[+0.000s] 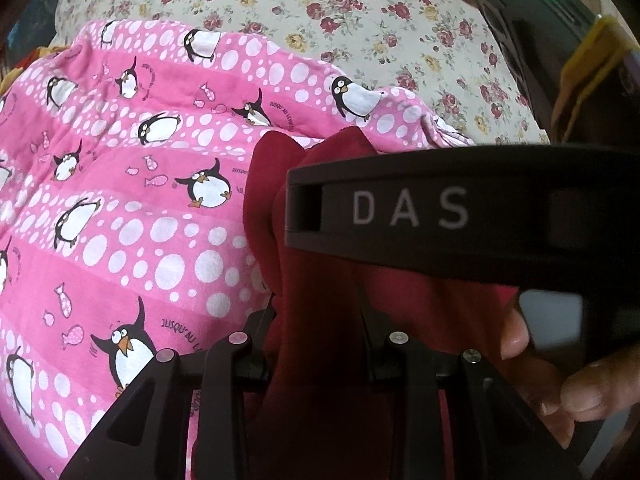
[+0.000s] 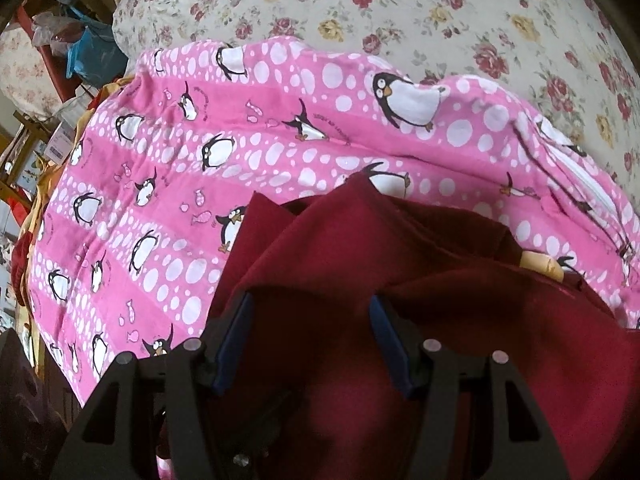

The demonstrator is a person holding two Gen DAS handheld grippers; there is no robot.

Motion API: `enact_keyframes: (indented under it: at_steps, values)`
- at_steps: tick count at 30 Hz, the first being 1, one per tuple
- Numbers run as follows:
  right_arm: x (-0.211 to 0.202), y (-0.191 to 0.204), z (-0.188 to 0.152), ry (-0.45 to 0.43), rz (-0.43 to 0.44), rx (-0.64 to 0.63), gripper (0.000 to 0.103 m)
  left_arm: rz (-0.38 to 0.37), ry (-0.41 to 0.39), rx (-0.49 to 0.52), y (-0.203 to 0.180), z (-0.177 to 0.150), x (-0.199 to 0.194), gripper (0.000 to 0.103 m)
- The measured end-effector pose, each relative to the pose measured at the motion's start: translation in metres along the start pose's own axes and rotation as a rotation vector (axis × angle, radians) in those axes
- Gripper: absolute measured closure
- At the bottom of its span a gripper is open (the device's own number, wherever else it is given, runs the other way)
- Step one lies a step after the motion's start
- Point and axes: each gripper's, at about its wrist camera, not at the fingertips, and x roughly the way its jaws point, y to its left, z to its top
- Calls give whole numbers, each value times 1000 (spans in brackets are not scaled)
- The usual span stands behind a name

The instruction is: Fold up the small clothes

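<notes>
Cloth fills the near field of both views: a dark red garment [image 2: 360, 264] lies bunched on a pink penguin-print blanket [image 2: 168, 184], which in turn covers a bed with a floral sheet [image 2: 400, 12].

The left gripper [image 1: 320, 300] is nearly closed, with a fold of the red garment [image 1: 320, 360] pinched between its fingers, so it looks clamped on the fabric. The right gripper [image 2: 310, 312] stands moderately wide, its blue-padded fingers [image 2: 236, 336] straddling a raised ridge of the same garment; the pads do not visibly press on it.

My reading is that the fold is barely begun: the garment is crumpled, and one side is gripped while the other is being lined up for a grasp. The next move likely calls for the right gripper to close on its ridge, so both can lift and spread the garment flat on the blanket.

In the left wrist view the right gripper's black body, lettered DAS [image 1: 408, 210], crosses close in front, with the person's fingertips [image 1: 516, 336] beside it; the two tools are crowded together. A yellowish object [image 2: 540, 264] peeks from under the garment's far right edge; what it is I cannot tell. Cluttered shelves [image 2: 52, 40] stand far left, well clear.
</notes>
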Motion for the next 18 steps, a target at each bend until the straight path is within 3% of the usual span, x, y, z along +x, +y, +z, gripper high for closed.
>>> enact_keyframes:
  at_steps: [11, 18]
  values:
    - [-27, -18, -3, -40, 90, 62, 34, 18, -65, 66, -14, 1, -18, 95]
    - [-43, -25, -19, -54, 81, 68, 33, 7, -27, 23, -5, 4, -9, 95]
